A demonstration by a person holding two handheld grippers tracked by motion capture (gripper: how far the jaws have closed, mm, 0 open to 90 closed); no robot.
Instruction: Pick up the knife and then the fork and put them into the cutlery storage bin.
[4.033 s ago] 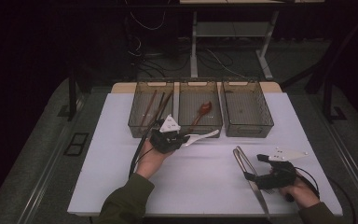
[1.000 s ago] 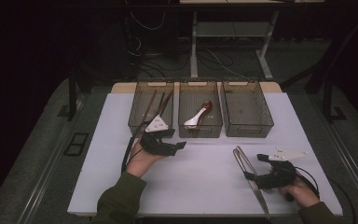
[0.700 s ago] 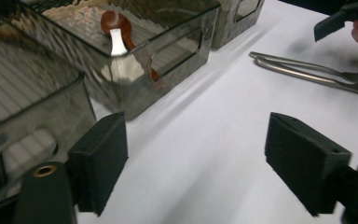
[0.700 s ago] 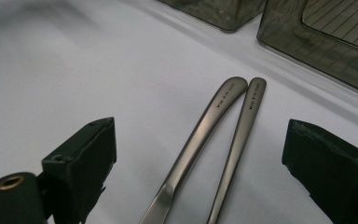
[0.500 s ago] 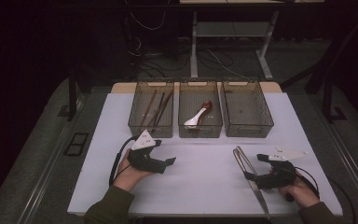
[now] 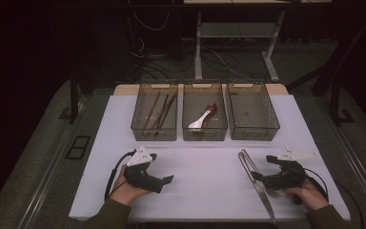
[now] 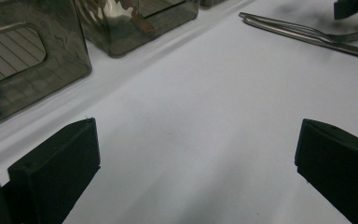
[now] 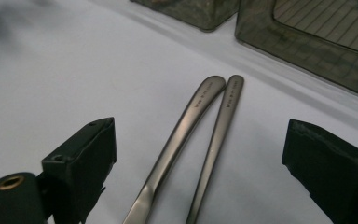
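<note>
The two slim brushed-metal pieces of cutlery [image 6: 257, 183], a fork and what looked like a knife, lay side by side on the white bench [image 6: 205, 162] at the lower right of the high view, not yet sorted. Your right hand-held gripper [image 8: 196, 186] sat over their handles with jaws wide, gripping nothing. At lower left, your left hand-held gripper [image 6: 164, 180] had just been opening its jaws, empty. Along the frame's upper middle, the left smoky plastic bin [image 6: 155, 136] held dark chopsticks [image 6: 158, 110], the middle bin [image 6: 205, 136] a white spoon [image 6: 198, 121], the right bin [image 6: 253, 136] looked empty. I judged the sorting mostly done.
</note>
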